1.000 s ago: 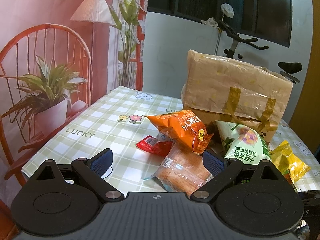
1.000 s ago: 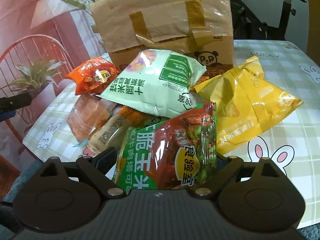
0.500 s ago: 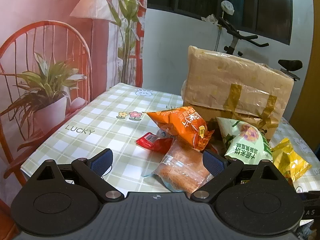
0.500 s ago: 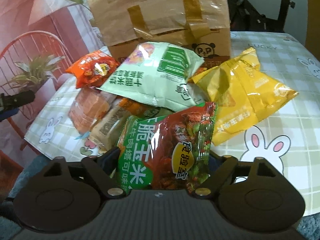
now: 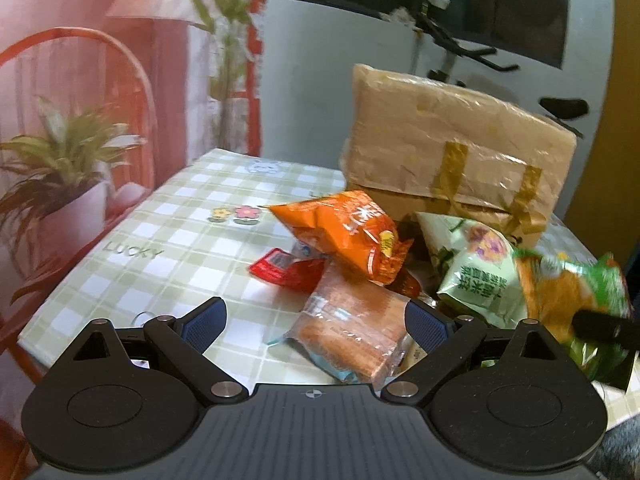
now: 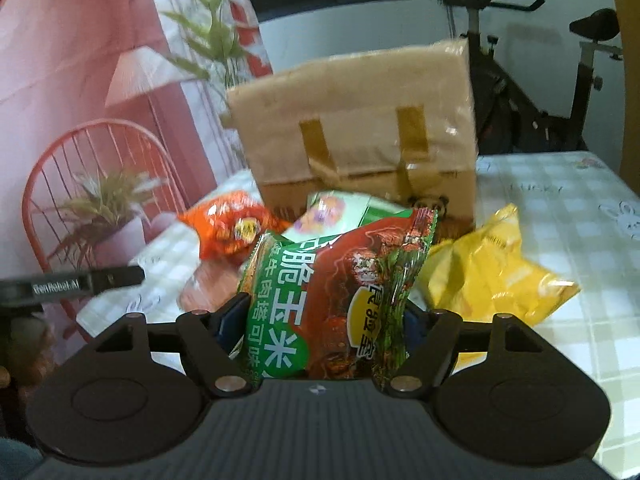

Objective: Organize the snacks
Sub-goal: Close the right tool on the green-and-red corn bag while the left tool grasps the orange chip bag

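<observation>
My right gripper (image 6: 320,320) is shut on a green and red snack bag (image 6: 340,292) and holds it lifted above the pile; the bag also shows at the right of the left wrist view (image 5: 576,292). My left gripper (image 5: 316,320) is open and empty, low over the table's near edge, with a clear-wrapped bread pack (image 5: 352,336) between its fingers' line. An orange bag (image 5: 344,236), a pale green bag (image 5: 476,272) and a small red packet (image 5: 286,268) lie in the pile. A yellow bag (image 6: 492,276) lies to the right.
A brown paper carrier bag (image 5: 452,152) with taped handles stands behind the pile on the checked tablecloth (image 5: 168,240). A printed backdrop with a chair and plant hangs at the left. An exercise bike (image 6: 560,92) stands behind the table.
My right gripper has lifted the green and red bag up off the pile and tilted level. The left gripper has barely moved.
</observation>
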### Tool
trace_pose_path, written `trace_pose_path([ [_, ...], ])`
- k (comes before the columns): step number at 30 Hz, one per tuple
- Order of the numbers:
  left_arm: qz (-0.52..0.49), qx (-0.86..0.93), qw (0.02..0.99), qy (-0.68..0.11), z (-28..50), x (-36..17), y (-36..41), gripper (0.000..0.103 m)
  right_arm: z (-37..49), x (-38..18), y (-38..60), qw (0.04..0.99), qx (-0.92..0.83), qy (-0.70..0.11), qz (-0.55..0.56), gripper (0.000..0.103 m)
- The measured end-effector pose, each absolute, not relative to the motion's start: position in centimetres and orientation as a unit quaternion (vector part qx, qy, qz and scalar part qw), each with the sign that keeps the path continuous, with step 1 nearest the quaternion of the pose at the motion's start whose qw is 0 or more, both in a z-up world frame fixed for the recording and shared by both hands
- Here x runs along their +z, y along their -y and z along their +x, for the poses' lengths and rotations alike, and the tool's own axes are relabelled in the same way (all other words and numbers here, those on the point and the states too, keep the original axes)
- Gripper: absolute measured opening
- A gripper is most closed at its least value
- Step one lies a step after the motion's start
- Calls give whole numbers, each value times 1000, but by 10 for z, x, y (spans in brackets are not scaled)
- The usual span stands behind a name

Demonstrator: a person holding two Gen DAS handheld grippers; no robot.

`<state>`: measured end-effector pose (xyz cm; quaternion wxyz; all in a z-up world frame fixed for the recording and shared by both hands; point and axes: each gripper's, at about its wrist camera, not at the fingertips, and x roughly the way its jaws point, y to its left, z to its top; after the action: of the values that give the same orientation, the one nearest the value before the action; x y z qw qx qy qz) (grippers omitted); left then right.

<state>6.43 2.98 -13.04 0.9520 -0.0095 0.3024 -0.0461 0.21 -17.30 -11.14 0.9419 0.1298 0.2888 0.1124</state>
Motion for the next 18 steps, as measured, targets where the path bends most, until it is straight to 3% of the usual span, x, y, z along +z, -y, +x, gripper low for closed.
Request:
trace_pose_path([
  [9,41,-111,941,-318,97,-156,-19,97,13,-100,188,946,107,-264,152,75],
  [18,-103,-84,938,-319,147,-140,-49,96,28,-89,194,956,100,-242,136,75],
])
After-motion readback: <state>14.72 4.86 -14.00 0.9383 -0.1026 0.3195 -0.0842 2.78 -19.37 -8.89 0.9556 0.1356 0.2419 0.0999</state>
